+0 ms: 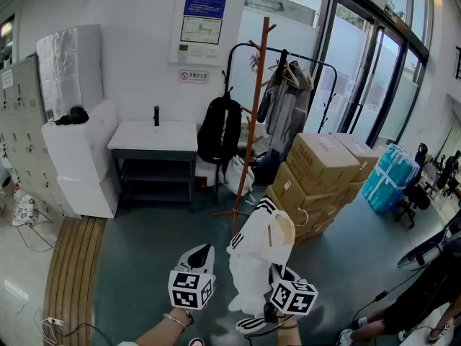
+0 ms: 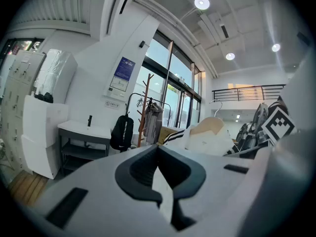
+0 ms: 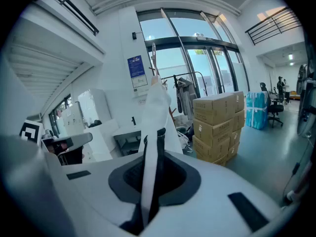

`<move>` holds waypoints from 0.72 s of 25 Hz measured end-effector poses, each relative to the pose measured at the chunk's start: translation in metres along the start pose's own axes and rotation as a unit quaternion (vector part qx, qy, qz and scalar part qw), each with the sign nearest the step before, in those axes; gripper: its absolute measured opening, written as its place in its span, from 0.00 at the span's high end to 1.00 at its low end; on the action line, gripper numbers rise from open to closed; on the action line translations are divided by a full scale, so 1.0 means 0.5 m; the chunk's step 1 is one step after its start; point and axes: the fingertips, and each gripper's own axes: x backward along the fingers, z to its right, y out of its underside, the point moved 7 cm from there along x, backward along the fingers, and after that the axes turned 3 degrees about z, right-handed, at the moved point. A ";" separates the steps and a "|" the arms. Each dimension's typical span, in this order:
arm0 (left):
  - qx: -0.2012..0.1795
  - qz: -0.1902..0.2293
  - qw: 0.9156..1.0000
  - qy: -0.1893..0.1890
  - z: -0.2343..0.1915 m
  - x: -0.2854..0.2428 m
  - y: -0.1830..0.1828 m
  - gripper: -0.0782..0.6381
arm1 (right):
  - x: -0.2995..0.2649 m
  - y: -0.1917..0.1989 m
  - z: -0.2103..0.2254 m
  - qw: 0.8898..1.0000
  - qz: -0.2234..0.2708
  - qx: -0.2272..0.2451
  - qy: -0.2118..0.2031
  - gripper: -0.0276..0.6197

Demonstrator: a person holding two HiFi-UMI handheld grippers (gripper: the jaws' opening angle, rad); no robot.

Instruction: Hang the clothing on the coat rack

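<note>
The garment [image 1: 258,259] you carry is soft, matt white cloth with black striped trim, and it sits on a pale, smooth wooden hanger [image 1: 282,228]. Your right tongs [image 3: 150,167] and left tongs [image 2: 159,174] have matt white plastic shells and dark, rubbery-looking pads. Ahead of you, the coat rack [image 1: 253,121] is reddish-brown wood with a light sheen. The boxes [image 1: 323,170] beside it are plain matt cardboard, and the backpack [image 1: 220,128] is black cloth. The glass doors [image 1: 360,71] are glossy in dark metal frames. The floor [image 1: 155,240] is smooth grey with a dull sheen, and it is edged by slatted pale wood boards [image 1: 72,265].
</note>
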 end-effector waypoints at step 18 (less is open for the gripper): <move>0.005 0.003 1.000 0.012 -0.036 -0.026 -0.005 0.88 | -0.024 -0.013 -0.003 0.999 -0.010 0.033 0.001 0.91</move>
